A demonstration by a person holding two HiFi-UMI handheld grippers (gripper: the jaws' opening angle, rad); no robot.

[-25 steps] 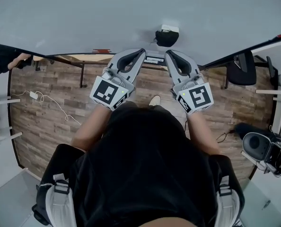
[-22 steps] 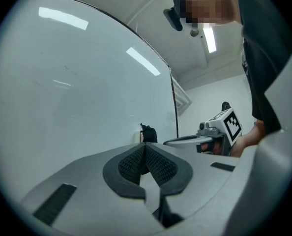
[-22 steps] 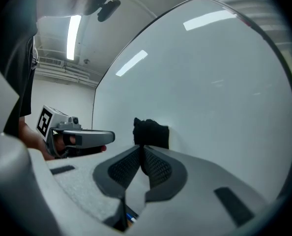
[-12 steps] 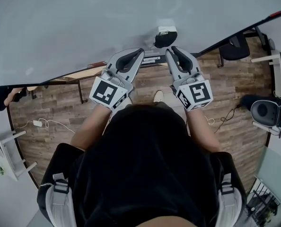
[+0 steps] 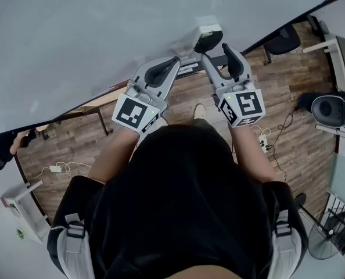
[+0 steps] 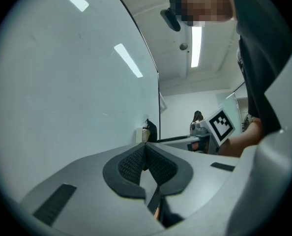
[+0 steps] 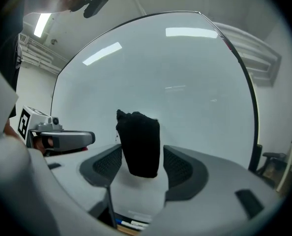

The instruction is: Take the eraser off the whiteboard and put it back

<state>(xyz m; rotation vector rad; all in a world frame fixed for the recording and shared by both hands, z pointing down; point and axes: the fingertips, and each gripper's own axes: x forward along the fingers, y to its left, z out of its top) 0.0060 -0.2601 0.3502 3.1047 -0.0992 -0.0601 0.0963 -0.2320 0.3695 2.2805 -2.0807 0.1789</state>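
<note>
The eraser (image 5: 207,39), black felt on a pale body, sticks to the whiteboard (image 5: 103,39) above its bottom rail. My right gripper (image 5: 217,51) points at it with its jaws opening. In the right gripper view the eraser (image 7: 140,144) hangs between the two pads (image 7: 181,168) with a gap on each side, so nothing presses on it. My left gripper (image 5: 173,63) is beside it to the left, shut and empty; in its own view the left gripper (image 6: 145,155) has its pads meeting, and the eraser (image 6: 149,131) shows far along the whiteboard (image 6: 62,82).
Markers (image 7: 131,224) lie in the rail under the board. On the wooden floor (image 5: 74,150) are cables (image 5: 266,141), an office chair (image 5: 283,42) and a round grey device (image 5: 329,110) at the right, and a white table (image 5: 22,202) at the lower left.
The right gripper's jaws, shut before, have spread apart with the eraser between them. The left gripper has stayed shut. The head view has swung round.
</note>
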